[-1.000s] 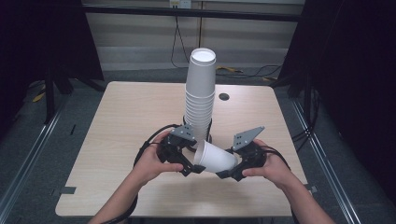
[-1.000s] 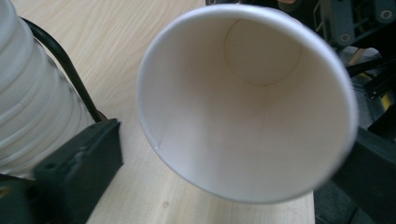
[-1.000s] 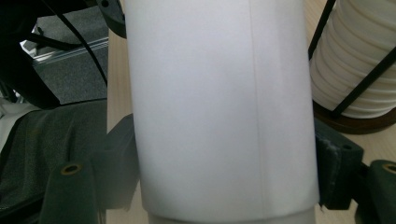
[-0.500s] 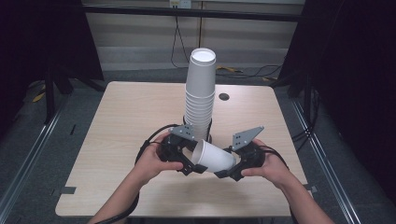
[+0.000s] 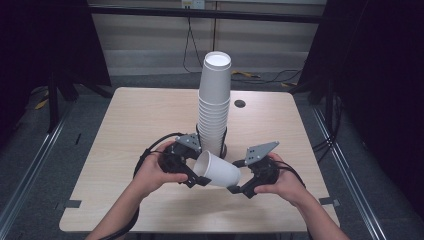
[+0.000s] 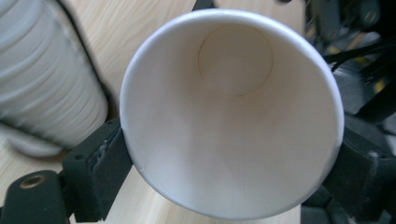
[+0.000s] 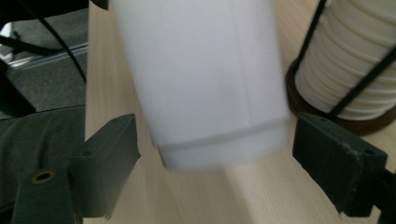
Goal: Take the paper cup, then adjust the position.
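Observation:
A single white paper cup [image 5: 218,170] lies on its side above the table's front, mouth to the left. My left gripper [image 5: 198,173] is shut on its rim; in the left gripper view the jaws press both sides of the cup [image 6: 229,116] mouth, which faces the camera of the left gripper [image 6: 232,158]. My right gripper [image 5: 236,176] is open at the cup's base. In the right gripper view the cup [image 7: 205,79] base sits between the wide-apart jaws of the right gripper [image 7: 219,154], touching neither.
A tall stack of white cups [image 5: 216,100] stands in a black wire holder mid-table, just behind the grippers, and appears as the stack [image 6: 42,84] and the stack [image 7: 350,60] on its dark round base [image 7: 317,116]. The wooden table [image 5: 130,125] has a small hole [image 5: 240,103].
Almost nothing: both hands and the held cup have shifted a touch to the left. The jaws stand as before.

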Demonstrator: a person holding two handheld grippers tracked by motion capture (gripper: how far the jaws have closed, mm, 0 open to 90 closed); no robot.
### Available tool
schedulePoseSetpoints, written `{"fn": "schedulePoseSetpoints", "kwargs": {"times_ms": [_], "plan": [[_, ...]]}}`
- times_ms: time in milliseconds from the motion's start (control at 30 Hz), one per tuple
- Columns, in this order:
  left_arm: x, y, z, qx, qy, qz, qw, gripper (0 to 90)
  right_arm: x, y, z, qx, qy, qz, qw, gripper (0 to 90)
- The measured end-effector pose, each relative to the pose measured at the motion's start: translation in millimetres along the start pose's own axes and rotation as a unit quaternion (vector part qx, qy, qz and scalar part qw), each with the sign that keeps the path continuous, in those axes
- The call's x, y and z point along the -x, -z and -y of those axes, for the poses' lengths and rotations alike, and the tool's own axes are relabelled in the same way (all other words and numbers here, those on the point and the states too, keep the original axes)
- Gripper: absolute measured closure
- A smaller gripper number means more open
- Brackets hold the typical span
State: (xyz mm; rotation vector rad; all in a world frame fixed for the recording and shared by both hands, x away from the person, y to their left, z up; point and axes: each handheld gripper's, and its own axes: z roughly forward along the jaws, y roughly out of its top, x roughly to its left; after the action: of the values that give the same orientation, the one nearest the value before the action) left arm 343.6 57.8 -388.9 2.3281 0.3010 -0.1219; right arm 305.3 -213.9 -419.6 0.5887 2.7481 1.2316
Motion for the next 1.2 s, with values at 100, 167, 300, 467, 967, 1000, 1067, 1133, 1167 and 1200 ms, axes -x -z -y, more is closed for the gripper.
{"fn": "schedulePoseSetpoints", "kwargs": {"times_ms": [100, 167, 300, 467, 967, 1000, 1067, 1133, 1167, 1200], "plan": [[-3.5, 5.6, 6.1, -0.015, 0.008, -0.015, 0.9997, 10.7, 3.3, 2.1, 6.3, 0.007, -0.018, 0.012, 0.9997, 13.8], [-5.8, 7.9, 8.6, -0.032, 0.010, -0.028, 0.9990, 10.5, 4.6, 2.5, 11.5, 0.007, -0.025, 0.021, 0.9994, 13.6], [-9.7, 11.8, 11.7, -0.051, 0.015, -0.043, 0.9977, 10.3, 7.0, 1.4, 22.3, -0.003, -0.038, 0.045, 0.9983, 13.6], [-14.1, 15.2, 14.0, -0.083, 0.018, -0.063, 0.9944, 10.1, 9.1, 0.3, 35.5, -0.006, -0.050, 0.062, 0.9968, 13.6], [-30.3, 31.5, 25.5, -0.140, 0.054, -0.107, 0.9828, 9.2, 17.3, -2.8, 81.6, -0.040, -0.079, 0.130, 0.9876, 13.7], [-30.9, 32.0, 26.4, -0.142, 0.057, -0.108, 0.9824, 9.2, 17.4, -3.5, 83.3, -0.043, -0.078, 0.132, 0.9873, 13.7], [-32.4, 32.3, 27.8, -0.154, 0.057, -0.112, 0.9801, 8.9, 17.1, -5.8, 86.1, -0.045, -0.075, 0.138, 0.9865, 13.7], [-33.5, 31.7, 29.6, -0.159, 0.058, -0.114, 0.9790, 8.7, 16.6, -8.1, 88.3, -0.050, -0.073, 0.145, 0.9855, 13.7], [-33.9, 32.0, 30.2, -0.160, 0.060, -0.114, 0.9786, 8.7, 16.5, -9.0, 89.0, -0.049, -0.070, 0.148, 0.9854, 13.7], [-34.6, 32.3, 30.8, -0.162, 0.062, -0.114, 0.9783, 8.7, 16.3, -10.3, 90.3, -0.051, -0.068, 0.152, 0.9847, 13.2]]}}
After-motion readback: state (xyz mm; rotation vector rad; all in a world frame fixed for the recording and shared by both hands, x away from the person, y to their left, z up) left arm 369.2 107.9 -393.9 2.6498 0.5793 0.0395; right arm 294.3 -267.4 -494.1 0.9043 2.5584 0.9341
